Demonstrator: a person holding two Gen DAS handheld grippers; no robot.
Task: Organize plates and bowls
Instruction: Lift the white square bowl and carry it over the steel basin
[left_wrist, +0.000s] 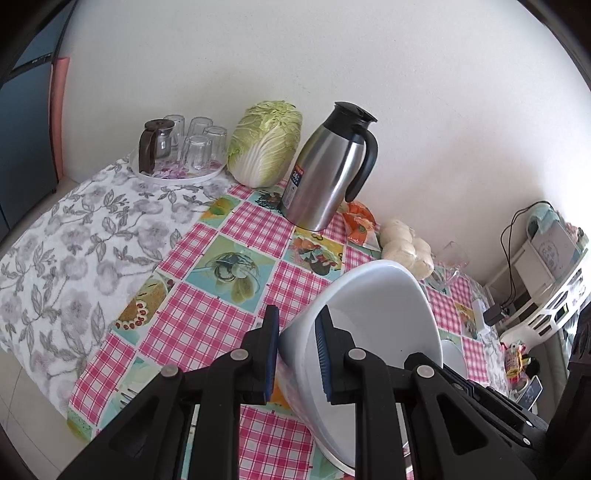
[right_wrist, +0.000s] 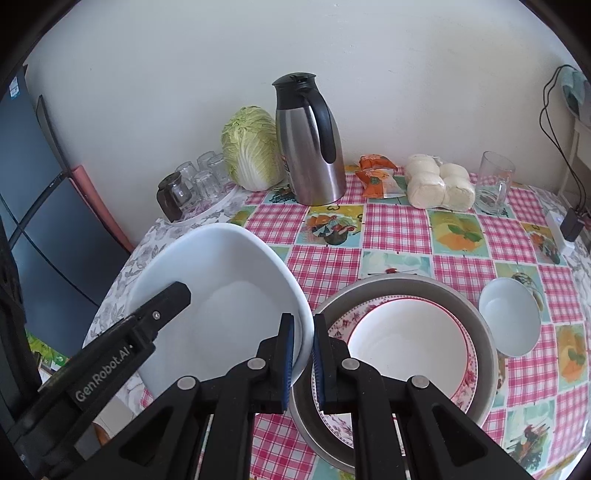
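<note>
White bowl (left_wrist: 369, 325), left wrist view: tilted, raised off the bench (left_wrist: 207, 295), its rim pinched by the left hand-held gripper (left_wrist: 295, 350), clenched on it, likely to carry it.
Far bench: steel flask (left_wrist: 325, 170), cabbage (left_wrist: 266, 144), glasses (left_wrist: 199, 140) kept clear by the wall.
Right wrist view: right hand-held gripper (right_wrist: 303, 354) clenched on the opposite rim, sharing the load.
Stack: floral plate (right_wrist: 469, 373) inside metal basin (right_wrist: 487, 339), near right, probably the bowl's destination.
Small bowl (right_wrist: 511, 321): just right of basin.
</note>
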